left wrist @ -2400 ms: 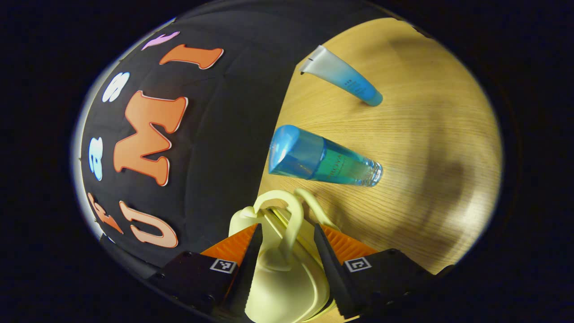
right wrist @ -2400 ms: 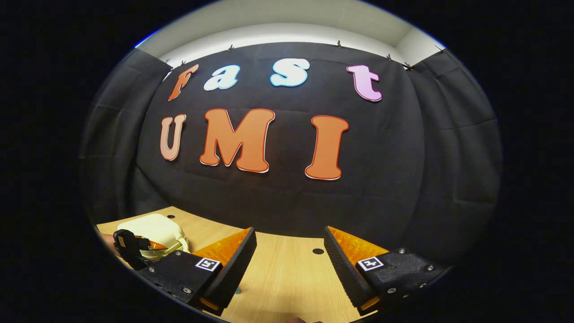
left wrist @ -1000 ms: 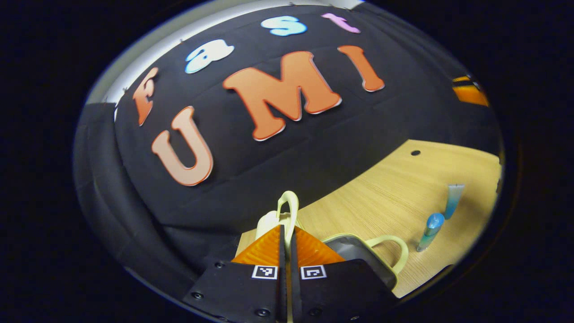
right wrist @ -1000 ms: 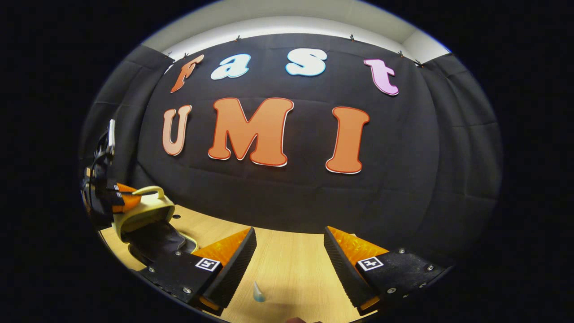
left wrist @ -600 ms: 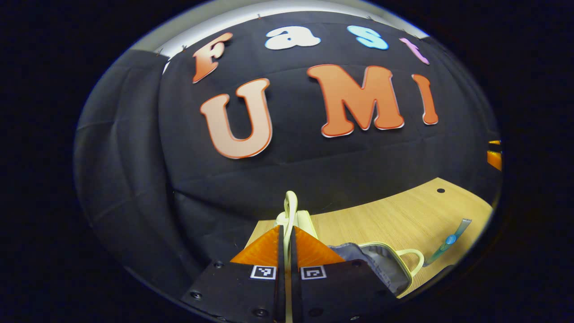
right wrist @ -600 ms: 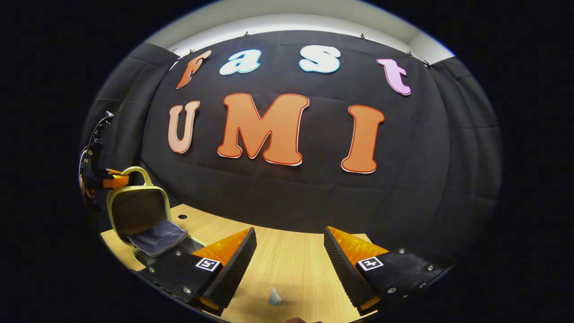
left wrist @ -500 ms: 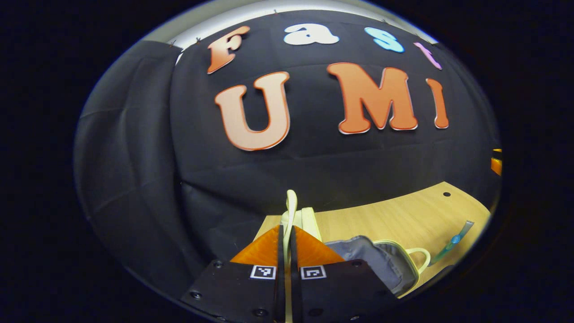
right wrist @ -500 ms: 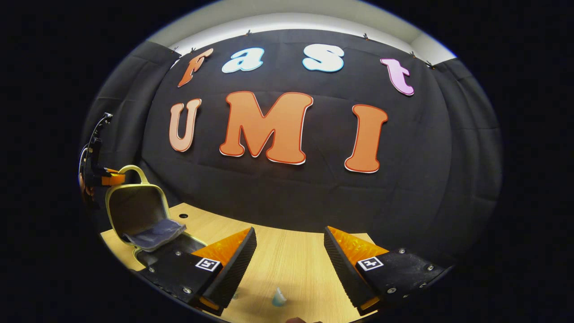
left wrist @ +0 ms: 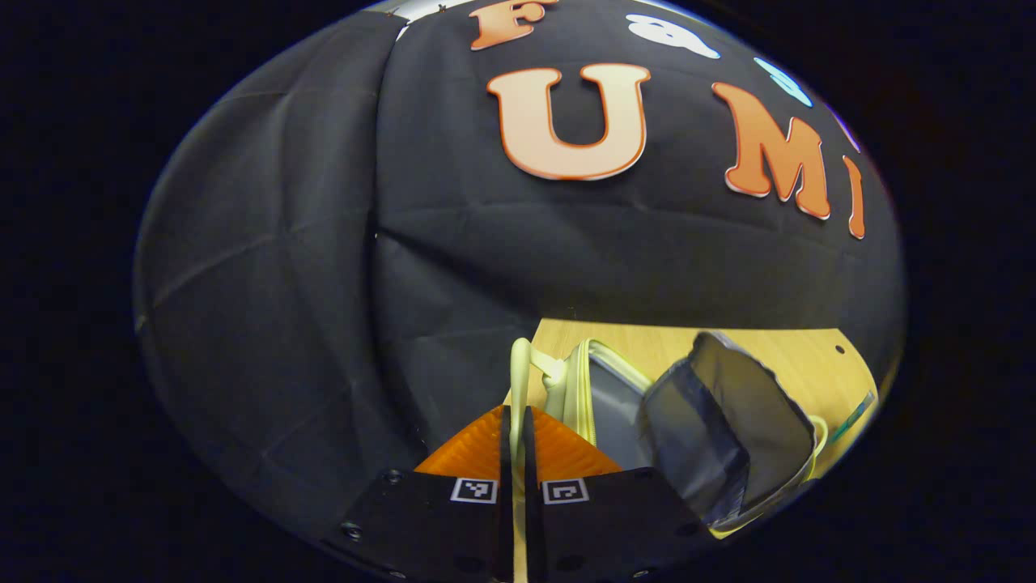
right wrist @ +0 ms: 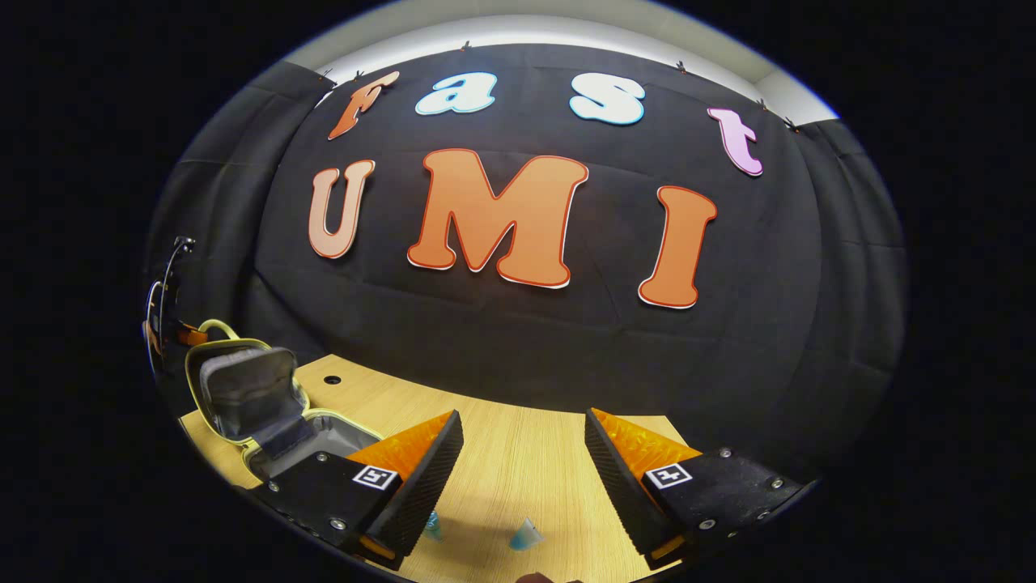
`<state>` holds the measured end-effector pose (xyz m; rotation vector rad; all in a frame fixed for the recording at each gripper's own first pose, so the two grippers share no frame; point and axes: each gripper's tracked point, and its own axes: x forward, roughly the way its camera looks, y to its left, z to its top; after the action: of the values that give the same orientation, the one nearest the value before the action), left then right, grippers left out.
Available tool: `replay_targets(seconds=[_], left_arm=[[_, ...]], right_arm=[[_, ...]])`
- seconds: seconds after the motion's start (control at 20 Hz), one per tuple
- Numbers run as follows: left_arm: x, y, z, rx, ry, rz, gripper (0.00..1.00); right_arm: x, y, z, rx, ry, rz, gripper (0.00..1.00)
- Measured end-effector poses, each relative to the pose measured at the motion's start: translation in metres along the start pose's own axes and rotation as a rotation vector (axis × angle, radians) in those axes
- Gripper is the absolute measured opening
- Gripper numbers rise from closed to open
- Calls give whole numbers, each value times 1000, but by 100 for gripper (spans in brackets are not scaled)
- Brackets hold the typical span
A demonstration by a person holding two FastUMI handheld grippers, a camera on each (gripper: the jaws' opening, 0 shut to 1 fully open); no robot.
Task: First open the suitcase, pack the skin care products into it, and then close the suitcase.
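At far left in the right gripper view, the pale yellow suitcase (right wrist: 243,389) sits open on the wooden surface (right wrist: 518,461), lid raised and grey lining showing. The left claw (left wrist: 515,421) is pinched tight on the lid's handle (left wrist: 519,380). The right claw (right wrist: 522,453) hangs spread wide, gripping nothing, over two blue skin care products (right wrist: 524,536) lying near it. No label writing is readable.

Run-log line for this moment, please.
stage: opening | left gripper: shut on pale-yellow suitcase handle | lid: raised | right gripper: open, above wooden table
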<state>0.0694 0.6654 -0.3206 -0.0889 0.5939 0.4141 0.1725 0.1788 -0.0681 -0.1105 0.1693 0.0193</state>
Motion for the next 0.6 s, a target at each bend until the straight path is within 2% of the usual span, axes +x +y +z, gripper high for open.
replay_targets(seconds=[0.4, 0.45, 0.5, 0.55, 0.6], left_arm=[[52, 29, -95, 42, 178, 4, 6], [54, 37, -104, 39, 191, 22, 6], [61, 42, -115, 42, 218, 45, 9], [57, 47, -122, 40, 233, 66, 18], [57, 45, -125, 31, 226, 66, 18]], right_arm=[[-8, 11, -10, 26, 44, -12, 95], [-9, 12, -12, 26, 55, -15, 95], [-11, 12, -15, 26, 65, -19, 95], [-13, 13, -17, 26, 74, -21, 95], [-15, 13, -21, 24, 81, -24, 95]])
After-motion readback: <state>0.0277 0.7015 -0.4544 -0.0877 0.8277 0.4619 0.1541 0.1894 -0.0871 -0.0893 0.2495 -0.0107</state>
